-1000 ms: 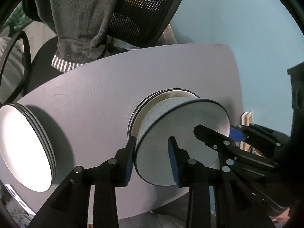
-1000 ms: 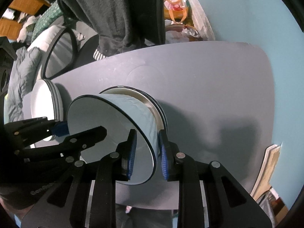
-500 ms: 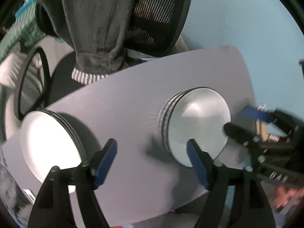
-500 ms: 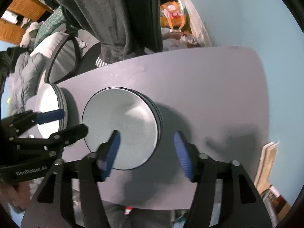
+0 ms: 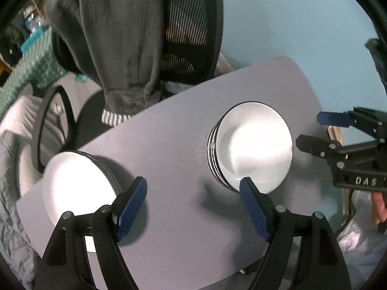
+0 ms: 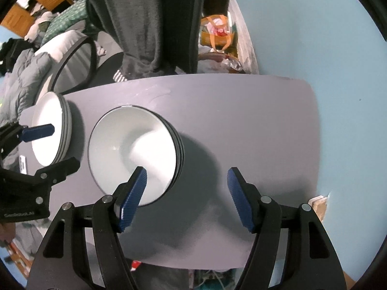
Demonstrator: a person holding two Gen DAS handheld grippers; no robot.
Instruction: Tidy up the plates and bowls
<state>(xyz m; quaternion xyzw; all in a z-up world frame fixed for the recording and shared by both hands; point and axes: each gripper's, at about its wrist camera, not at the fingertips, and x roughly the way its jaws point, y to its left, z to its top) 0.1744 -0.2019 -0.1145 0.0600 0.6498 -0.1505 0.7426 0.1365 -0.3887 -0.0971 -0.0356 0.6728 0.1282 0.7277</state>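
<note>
A stack of white bowls with dark rims (image 5: 254, 147) stands on the grey table (image 5: 169, 145); it also shows in the right wrist view (image 6: 135, 149). A stack of white plates (image 5: 77, 188) stands at the table's left end, seen too in the right wrist view (image 6: 48, 133). My left gripper (image 5: 193, 205) is open and empty, above the table between the two stacks. My right gripper (image 6: 186, 195) is open and empty, just right of the bowls. Each gripper shows in the other's view, the right one (image 5: 312, 130) and the left one (image 6: 55, 145).
An office chair with a dark grey garment (image 5: 125, 48) draped over it stands behind the table. A light blue wall (image 6: 314, 36) runs along the right. A bag with orange handles (image 6: 217, 31) and clutter lie on the floor beyond the table.
One second ago both grippers were shut on a bowl held over the stack. They let it go onto the stack, opened wide and pulled back and up.
</note>
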